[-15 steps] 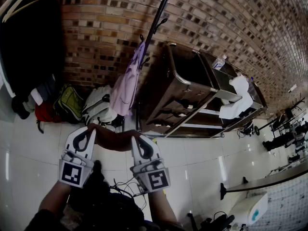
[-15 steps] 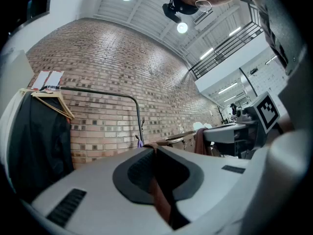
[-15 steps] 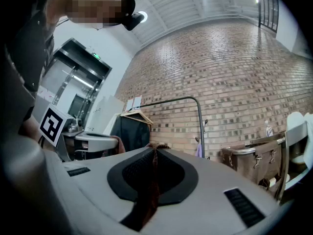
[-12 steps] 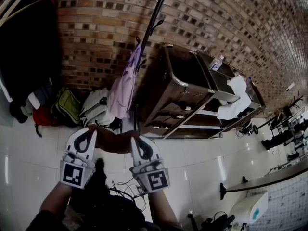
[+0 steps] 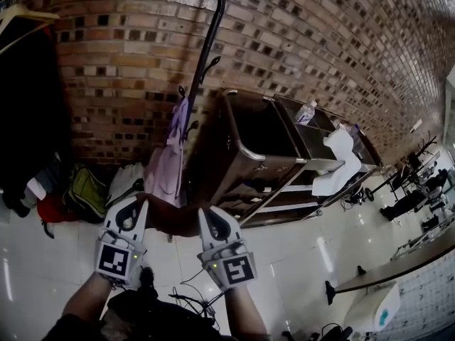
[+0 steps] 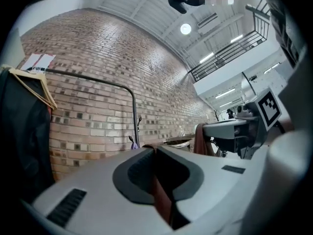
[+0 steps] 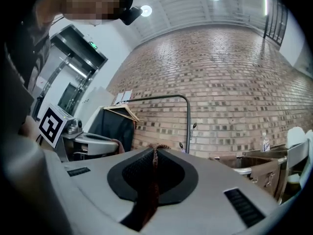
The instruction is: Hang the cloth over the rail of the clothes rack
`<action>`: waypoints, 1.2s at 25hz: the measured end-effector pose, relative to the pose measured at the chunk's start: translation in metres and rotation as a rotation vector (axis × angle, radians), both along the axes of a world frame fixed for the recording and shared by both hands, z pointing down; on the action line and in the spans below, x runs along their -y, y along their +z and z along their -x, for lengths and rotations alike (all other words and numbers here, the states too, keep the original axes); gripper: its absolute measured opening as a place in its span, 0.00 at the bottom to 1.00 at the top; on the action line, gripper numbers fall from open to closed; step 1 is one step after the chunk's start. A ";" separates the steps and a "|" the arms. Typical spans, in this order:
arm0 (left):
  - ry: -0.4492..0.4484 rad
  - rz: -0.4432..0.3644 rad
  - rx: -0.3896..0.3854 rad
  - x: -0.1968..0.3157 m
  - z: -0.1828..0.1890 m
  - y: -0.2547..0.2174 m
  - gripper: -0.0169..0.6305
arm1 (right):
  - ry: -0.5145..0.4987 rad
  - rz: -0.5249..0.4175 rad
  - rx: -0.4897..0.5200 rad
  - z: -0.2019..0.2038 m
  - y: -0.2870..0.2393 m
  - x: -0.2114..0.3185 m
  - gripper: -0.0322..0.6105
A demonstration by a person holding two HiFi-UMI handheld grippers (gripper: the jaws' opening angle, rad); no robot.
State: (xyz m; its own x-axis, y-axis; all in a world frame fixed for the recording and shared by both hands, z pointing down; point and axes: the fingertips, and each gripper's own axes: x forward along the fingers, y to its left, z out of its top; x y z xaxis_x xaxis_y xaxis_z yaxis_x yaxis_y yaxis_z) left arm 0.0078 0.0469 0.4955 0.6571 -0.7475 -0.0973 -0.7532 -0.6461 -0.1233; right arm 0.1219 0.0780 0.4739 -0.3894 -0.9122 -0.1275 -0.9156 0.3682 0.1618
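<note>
Left gripper [image 5: 134, 203] and right gripper [image 5: 209, 213], jaws pinching the brown cloth [image 5: 170, 217], are carrying it nearer the rack rail [image 6: 83, 76]

Brick wall [image 5: 334, 41] behind, glossy white tile floor [image 5: 298, 240]. Metal trolley [image 5: 266, 130] against wall. Round ceiling lights [image 6: 185, 29] on.

Cloth [image 5: 170, 217]: soft brown fabric, matt. Left claw [image 5: 132, 206] and right claw [image 5: 208, 217]: smooth matt grey plastic, with black ribbed pads [image 7: 129, 173]. Rack rail [image 7: 151, 98]: dark smooth metal tube. Brick wall [image 5: 128, 55]: rough, matt. Floor [image 5: 298, 233]: glossy white tile. Cart [image 5: 245, 144]: dull metal. Hanger [image 6: 36, 84]: pale wood.
</note>
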 end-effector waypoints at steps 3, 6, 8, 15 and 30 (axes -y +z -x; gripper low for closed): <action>0.042 -0.010 -0.004 0.039 -0.013 -0.009 0.06 | 0.019 -0.010 -0.026 -0.011 -0.010 0.040 0.09; 0.094 -0.037 -0.026 0.073 -0.021 -0.029 0.05 | 0.045 -0.031 -0.046 -0.019 -0.029 0.078 0.09; 0.125 -0.053 -0.026 0.096 -0.027 -0.040 0.06 | 0.059 -0.047 -0.043 -0.023 -0.042 0.102 0.09; 0.216 -0.061 -0.061 0.164 -0.048 -0.075 0.06 | 0.098 -0.104 -0.043 -0.036 -0.085 0.163 0.09; 0.377 -0.187 -0.109 0.224 -0.132 -0.155 0.06 | 0.138 -0.204 -0.091 -0.080 -0.147 0.234 0.09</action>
State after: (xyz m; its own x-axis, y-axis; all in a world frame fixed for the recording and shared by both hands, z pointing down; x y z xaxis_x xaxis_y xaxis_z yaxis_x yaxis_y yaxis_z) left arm 0.1400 -0.1769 0.3406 0.8591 -0.4201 -0.2923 -0.4840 -0.8525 -0.1973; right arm 0.2021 -0.1558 0.3266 -0.2817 -0.9163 -0.2848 -0.9330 0.1924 0.3040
